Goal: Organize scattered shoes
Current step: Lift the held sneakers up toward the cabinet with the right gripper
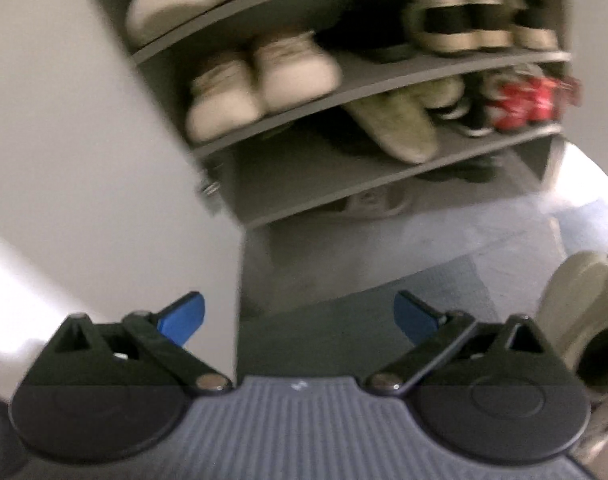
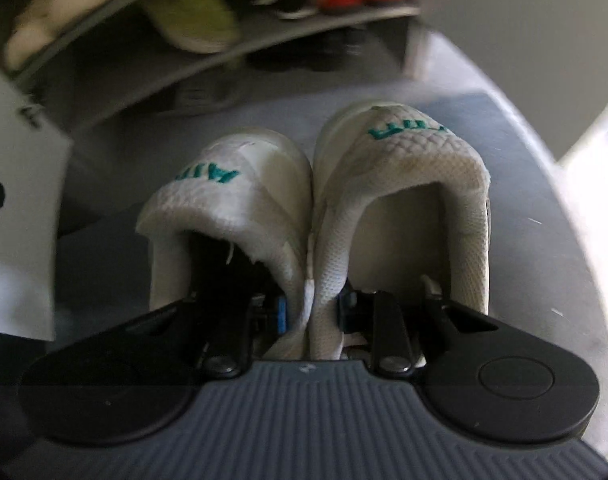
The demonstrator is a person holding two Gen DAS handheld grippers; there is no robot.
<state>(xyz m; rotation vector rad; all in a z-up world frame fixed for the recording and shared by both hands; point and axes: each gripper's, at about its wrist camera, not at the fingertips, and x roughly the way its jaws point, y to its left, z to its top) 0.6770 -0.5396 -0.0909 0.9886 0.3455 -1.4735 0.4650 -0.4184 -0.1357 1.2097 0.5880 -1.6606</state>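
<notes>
- At the far left stands the pale side panel of the shoe rack point(image 1: 103, 120), its grey shelves running off to the right; cream sneakers point(image 1: 259, 88) sit on a middle shelf, olive slippers point(image 1: 396, 124) and red-and-black shoes point(image 1: 520, 100) on the one below.
- The lowest shelf point(image 1: 304, 184) looks bare across its left part, so I judge it the likely spot for the next pair.
- The left gripper point(image 1: 299, 316) hangs over the grey floor point(image 1: 364, 272) with its blue pads spread wide and nothing between them.
- At the right, the right gripper point(image 2: 312, 312) is nearly closed, pinching the touching inner collars of the white shoes point(image 2: 316, 200) with green lettering, which hang toes-forward in front of the rack.
- Step in hand, as I read it: carrying this pair to the rack.
- The next move calls for lining the toes up with the open shelf, sliding the pair in level, then releasing without snagging the shelf edge.
</notes>
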